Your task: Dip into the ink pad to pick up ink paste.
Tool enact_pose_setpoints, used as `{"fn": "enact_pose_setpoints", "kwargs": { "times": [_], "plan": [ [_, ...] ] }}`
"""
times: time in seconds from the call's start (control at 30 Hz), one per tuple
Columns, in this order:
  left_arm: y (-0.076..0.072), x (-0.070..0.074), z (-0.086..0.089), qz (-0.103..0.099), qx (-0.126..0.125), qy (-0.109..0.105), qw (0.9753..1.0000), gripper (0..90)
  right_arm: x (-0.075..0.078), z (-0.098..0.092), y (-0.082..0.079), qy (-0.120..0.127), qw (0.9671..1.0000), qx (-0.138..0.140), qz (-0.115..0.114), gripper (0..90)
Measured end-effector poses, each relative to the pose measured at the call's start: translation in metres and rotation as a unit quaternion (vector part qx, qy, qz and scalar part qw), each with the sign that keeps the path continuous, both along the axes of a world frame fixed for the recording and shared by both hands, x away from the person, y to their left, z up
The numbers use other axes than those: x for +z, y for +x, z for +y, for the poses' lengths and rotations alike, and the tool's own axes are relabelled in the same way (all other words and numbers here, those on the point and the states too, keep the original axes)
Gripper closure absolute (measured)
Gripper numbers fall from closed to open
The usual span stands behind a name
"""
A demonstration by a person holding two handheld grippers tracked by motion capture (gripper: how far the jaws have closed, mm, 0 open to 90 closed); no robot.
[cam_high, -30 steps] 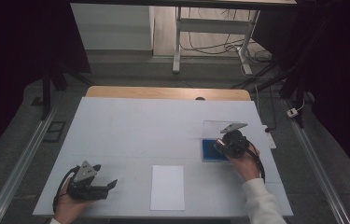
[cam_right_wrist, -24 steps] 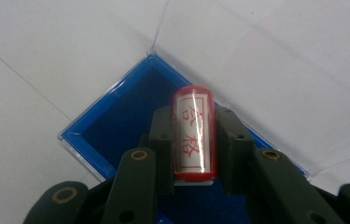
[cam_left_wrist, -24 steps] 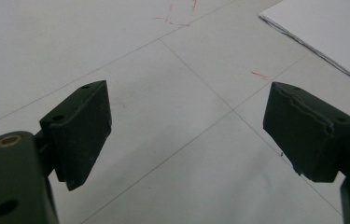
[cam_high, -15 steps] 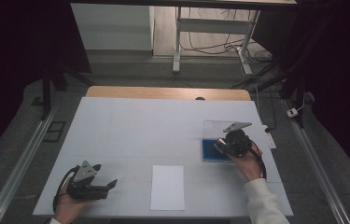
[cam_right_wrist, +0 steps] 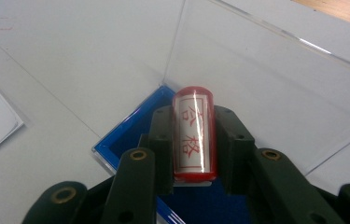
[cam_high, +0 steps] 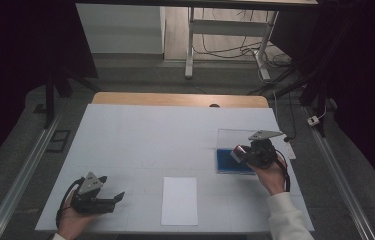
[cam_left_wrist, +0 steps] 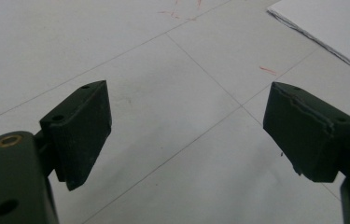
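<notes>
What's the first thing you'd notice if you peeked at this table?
The red-and-white cylindrical stamp with red characters, clamped in the right gripper over the blue ink pad in a clear open case at the table's right. Next, the white sheet of paper at the near edge, with the open left gripper beside it.

Dim overall; the pale white table (cam_high: 175, 135) catches soft overhead light while surroundings sink into black. Glare streaks the clear acrylic lid (cam_right_wrist: 275, 74); nearby black jaws blur softly, grainy throughout.
</notes>
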State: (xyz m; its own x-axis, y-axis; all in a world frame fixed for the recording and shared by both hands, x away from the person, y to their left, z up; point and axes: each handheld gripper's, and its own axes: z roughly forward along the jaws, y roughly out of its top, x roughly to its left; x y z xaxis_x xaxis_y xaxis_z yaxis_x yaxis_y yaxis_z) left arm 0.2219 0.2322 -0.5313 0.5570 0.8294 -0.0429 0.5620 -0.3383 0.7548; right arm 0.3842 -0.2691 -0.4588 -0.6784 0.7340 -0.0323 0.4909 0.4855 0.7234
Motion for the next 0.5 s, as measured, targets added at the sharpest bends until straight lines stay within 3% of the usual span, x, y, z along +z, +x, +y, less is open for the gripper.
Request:
{"fn": "enact_pose_setpoints", "kwargs": {
  "times": [0.5],
  "plan": [
    [-0.0002,-0.0002,-0.0003,-0.001,0.000,0.003,1.0000,15.5,0.0050,0.0002,-0.0059,0.018,0.9997,0.008,-0.011,69.8]
  ]
}}
